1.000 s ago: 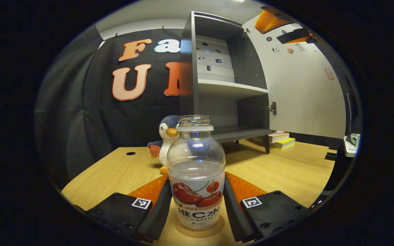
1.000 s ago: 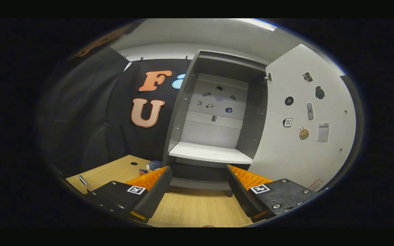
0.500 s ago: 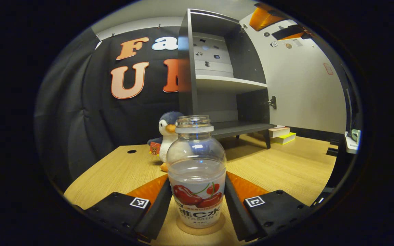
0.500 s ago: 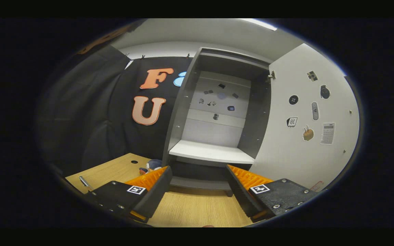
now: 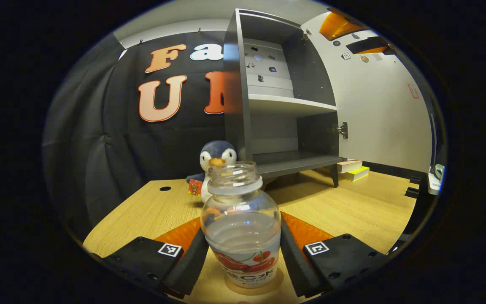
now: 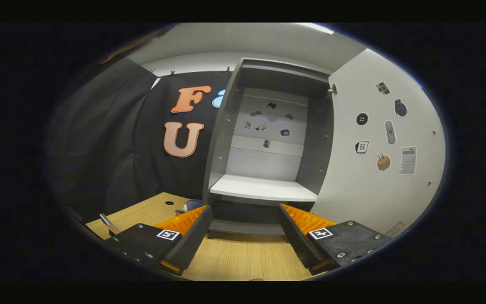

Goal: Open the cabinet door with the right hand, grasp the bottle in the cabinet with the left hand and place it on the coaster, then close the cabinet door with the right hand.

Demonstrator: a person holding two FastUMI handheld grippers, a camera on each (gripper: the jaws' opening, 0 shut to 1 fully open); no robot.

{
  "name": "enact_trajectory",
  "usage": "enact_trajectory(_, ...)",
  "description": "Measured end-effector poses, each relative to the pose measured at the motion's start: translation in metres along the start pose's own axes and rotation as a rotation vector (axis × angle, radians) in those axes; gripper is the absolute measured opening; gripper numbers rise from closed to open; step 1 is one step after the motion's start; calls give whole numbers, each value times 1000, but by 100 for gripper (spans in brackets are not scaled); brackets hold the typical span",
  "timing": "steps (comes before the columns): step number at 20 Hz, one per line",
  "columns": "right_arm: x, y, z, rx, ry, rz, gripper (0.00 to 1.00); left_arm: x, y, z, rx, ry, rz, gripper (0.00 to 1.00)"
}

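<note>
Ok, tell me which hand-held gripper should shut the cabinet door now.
Right. The right hand-held gripper is open, holds nothing, and faces the open cabinet with its door swung out beside it. The left hand-held gripper sits around the bottle on the coaster.

No words can be read whole; the bottle (image 5: 241,228) carries a label (image 5: 249,266) with a line of print under a cherry picture, partly cut off; square black-and-white code markers (image 5: 169,249) sit on the left gripper (image 5: 243,236) and the right gripper (image 6: 245,211); stickers (image 6: 362,147) on the cabinet door (image 6: 378,190) are too small to read
</note>
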State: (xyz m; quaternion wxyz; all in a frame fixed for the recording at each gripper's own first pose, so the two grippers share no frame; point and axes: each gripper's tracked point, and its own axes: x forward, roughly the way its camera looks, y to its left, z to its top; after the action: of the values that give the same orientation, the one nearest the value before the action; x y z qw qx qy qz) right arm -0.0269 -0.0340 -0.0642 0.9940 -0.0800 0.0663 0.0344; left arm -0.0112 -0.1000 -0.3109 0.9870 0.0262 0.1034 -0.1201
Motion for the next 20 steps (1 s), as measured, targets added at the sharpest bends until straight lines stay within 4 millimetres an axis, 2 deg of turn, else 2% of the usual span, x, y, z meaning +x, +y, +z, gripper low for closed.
enact_trajectory(12,-20,-30,27,39,-68,-27,97,8,2,61,5,-58,8,91)
enact_trajectory(20,-36,-66,42,67,-107,-85,95,11,10,135,-5,-113,68,90)
